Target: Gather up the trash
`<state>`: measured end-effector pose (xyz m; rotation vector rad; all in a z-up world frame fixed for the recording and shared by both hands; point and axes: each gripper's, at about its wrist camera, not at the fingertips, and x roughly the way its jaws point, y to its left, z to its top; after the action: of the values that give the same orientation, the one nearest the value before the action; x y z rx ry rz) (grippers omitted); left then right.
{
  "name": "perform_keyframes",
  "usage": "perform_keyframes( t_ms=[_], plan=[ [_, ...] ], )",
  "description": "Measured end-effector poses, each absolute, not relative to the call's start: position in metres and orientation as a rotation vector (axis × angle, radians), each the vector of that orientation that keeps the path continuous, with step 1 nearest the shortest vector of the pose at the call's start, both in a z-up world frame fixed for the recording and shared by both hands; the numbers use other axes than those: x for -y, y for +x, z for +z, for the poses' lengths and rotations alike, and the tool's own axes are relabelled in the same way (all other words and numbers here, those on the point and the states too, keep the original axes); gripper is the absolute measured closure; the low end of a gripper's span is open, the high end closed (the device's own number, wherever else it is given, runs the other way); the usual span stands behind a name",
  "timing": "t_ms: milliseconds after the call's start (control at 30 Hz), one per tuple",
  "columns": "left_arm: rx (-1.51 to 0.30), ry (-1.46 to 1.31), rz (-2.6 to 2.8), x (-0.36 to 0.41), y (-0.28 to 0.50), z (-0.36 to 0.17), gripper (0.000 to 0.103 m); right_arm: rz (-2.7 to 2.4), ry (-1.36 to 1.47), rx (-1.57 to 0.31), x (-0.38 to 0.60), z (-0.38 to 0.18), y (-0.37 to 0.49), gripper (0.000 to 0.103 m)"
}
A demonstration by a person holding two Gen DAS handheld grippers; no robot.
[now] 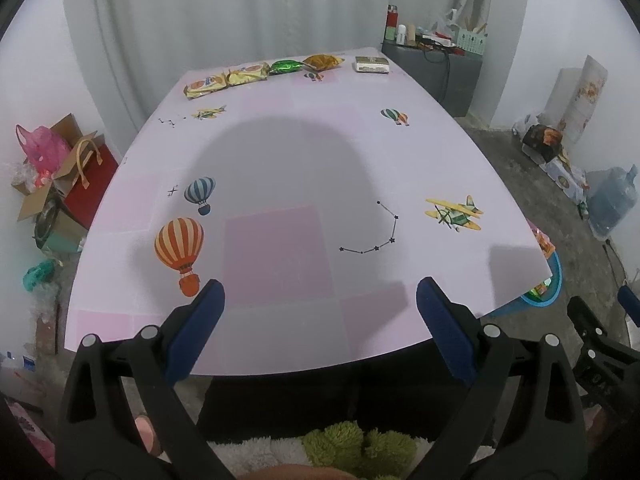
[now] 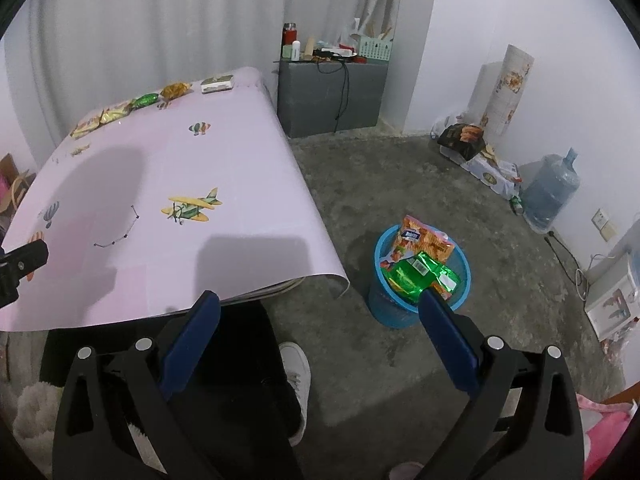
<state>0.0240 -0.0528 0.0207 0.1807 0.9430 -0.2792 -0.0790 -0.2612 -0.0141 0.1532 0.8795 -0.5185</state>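
Blue bin (image 2: 416,312) on floor beside worktop (image 1: 304,184), holding green wrapper (image 2: 420,276). Left claw (image 1: 320,312) and right claw (image 2: 320,320) both spread wide, empty. Snack packets (image 1: 264,72) along far edge.

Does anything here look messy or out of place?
Mostly tidy. Snack wrappers line the table's far edge, and the blue bin on the floor is overfull, with a green packet poking above its rim.
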Motion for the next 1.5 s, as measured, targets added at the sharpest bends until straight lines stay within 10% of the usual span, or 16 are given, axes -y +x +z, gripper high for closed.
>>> perform_keyframes(
  t_ms=[1500],
  plan=[
    [-0.932, 0.206, -0.275, 0.056, 0.020, 0.025, 0.011, -0.500, 0.163, -0.839, 0.263, -0.001, -0.083, 0.007]
  ],
)
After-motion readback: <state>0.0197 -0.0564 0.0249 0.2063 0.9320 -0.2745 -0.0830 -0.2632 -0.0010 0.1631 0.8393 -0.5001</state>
